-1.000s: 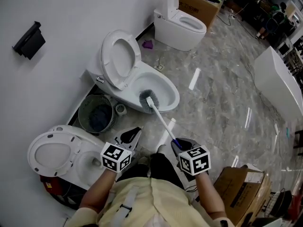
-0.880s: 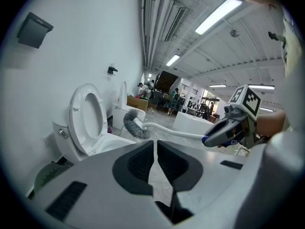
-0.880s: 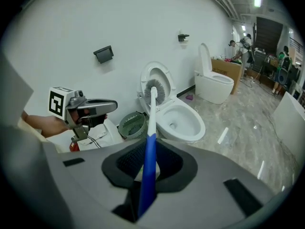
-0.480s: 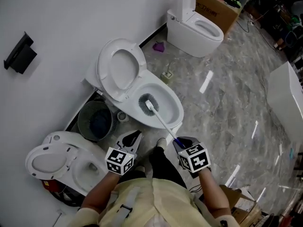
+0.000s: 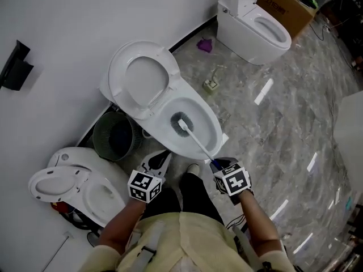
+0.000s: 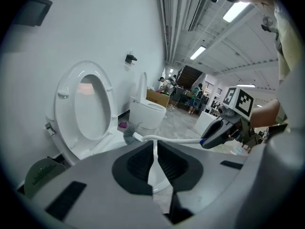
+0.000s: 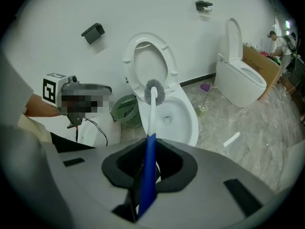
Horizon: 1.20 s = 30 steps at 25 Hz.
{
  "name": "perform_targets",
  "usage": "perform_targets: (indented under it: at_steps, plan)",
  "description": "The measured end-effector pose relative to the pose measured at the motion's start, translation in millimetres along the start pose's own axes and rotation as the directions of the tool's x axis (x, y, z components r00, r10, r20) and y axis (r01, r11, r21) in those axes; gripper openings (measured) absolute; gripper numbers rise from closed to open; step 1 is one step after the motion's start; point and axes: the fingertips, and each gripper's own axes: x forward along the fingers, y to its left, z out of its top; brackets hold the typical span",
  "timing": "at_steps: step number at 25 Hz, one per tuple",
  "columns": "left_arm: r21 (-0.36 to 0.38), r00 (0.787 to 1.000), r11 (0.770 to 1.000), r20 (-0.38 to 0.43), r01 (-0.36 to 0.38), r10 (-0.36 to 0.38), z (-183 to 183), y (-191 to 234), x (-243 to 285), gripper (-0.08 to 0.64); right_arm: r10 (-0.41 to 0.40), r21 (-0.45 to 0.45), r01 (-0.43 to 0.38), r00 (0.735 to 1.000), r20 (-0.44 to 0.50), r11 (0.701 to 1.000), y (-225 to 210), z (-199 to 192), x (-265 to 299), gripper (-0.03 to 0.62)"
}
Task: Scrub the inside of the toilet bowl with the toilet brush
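Your right gripper (image 5: 217, 164) clamps the brush (image 5: 198, 144) | your left gripper (image 5: 159, 158) closed, empty | press bristles (image 5: 182, 123) against the bowl (image 5: 202, 117) wall, circling.

A white toilet bowl (image 5: 205, 119), oval and open, stands on the floor where it meets the white wall. Its seat (image 5: 139, 79) is raised upright against the cistern at the wall side. A toilet brush (image 5: 198, 144) slants down into the bowl from the front rim. Its round head of grey bristles sits low inside the bowl, near the drain. The thin handle is white along most of its length and blue at the upper end, where the jaws of the right gripper (image 5: 219, 164) are clamped on it.
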Motion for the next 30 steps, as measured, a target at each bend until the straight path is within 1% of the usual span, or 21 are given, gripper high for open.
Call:
perform_targets:
  at_steps: [2,6,10,11,14,17,19,22,27,30]
  plan:
    - [-0.013,1.0,1.0,-0.016,-0.022,0.022,-6,6,11,0.032,0.015,-0.003,-0.015,1.0,-0.023,1.0,-11,-2,13,0.071]
    - [-0.039,0.995,0.997,-0.076,-0.062,0.059,-33,16,33,0.032,0.036,0.014,-0.035,0.993,-0.11,0.999,-31,-17,41,0.071]
    - [-0.114,0.986,0.986,-0.127,-0.119,0.104,-62,33,50,0.032,0.059,0.032,-0.055,0.984,-0.167,0.998,-42,-32,76,0.072]
    - [-0.115,0.984,0.986,-0.142,-0.124,0.108,-67,37,54,0.032,0.058,0.042,-0.052,0.982,-0.181,0.998,-46,-37,87,0.071]
    - [-0.08,0.979,0.991,-0.18,-0.109,0.093,-81,45,69,0.032,0.04,0.086,-0.02,0.972,-0.231,0.996,-62,-54,121,0.071]
    - [-0.044,0.973,0.994,-0.214,-0.096,0.084,-97,56,83,0.032,0.024,0.11,0.009,0.955,-0.297,0.994,-69,-68,150,0.071]
    - [-0.024,0.967,0.996,-0.241,-0.091,0.083,-105,65,91,0.032,0.014,0.119,0.026,0.946,-0.323,0.993,-71,-69,164,0.071]
    - [-0.012,0.967,0.997,-0.247,-0.076,0.071,-108,74,103,0.032,0.004,0.13,0.042,0.943,-0.334,0.991,-75,-66,184,0.071]
    - [-0.012,0.964,0.998,-0.259,-0.064,0.059,-118,92,118,0.032,-0.043,0.112,0.093,0.919,-0.391,0.989,-86,-72,213,0.071]
    - [-0.021,0.963,0.998,-0.266,-0.054,0.047,-120,103,127,0.032,-0.075,0.084,0.12,0.907,-0.414,0.989,-93,-70,224,0.071]
